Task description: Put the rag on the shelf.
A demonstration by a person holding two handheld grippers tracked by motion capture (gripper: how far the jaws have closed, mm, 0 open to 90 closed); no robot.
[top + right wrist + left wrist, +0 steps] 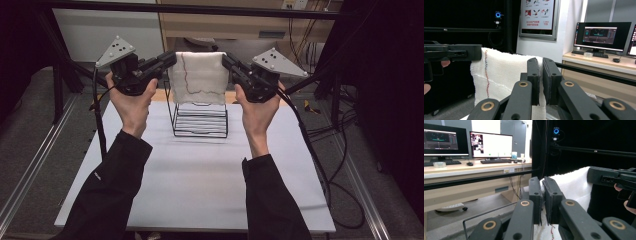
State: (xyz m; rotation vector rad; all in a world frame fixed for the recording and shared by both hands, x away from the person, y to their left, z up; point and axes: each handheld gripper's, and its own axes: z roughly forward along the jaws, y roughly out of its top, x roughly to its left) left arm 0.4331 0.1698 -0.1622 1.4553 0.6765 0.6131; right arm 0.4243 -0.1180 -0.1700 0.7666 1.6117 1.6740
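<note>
A white woven cloth with a thin red and dark stitched line [198,77] is held stretched in the air between the two claws, above a black wire rack [200,119] that stands on the white table [200,180]. The cloth hangs as a flat sheet, and its lower edge reaches down in front of the upper part of the rack; whether it touches the wire cannot be told.

The left claw [170,59] is clenched on the cloth's upper left corner. In the left gripper view, the left claw [543,187] is seen with its two black jaws nearly together and the cloth [574,187] pinched between them. The right claw [225,59] is clenched on the upper right corner. In the right gripper view, the right claw [541,67] is likewise closed on a fold of the cloth [504,75], and the red and dark stitching is seen running down the fabric.

Each gripper is held in one hand, the left hand [131,100] and the right hand [257,107], with dark sleeves entering from the bottom of the high view. A grey three-cornered plate is carried on top of each gripper.

Computer monitors [491,144] on a wooden desk [474,167] are seen behind the work area.
</note>
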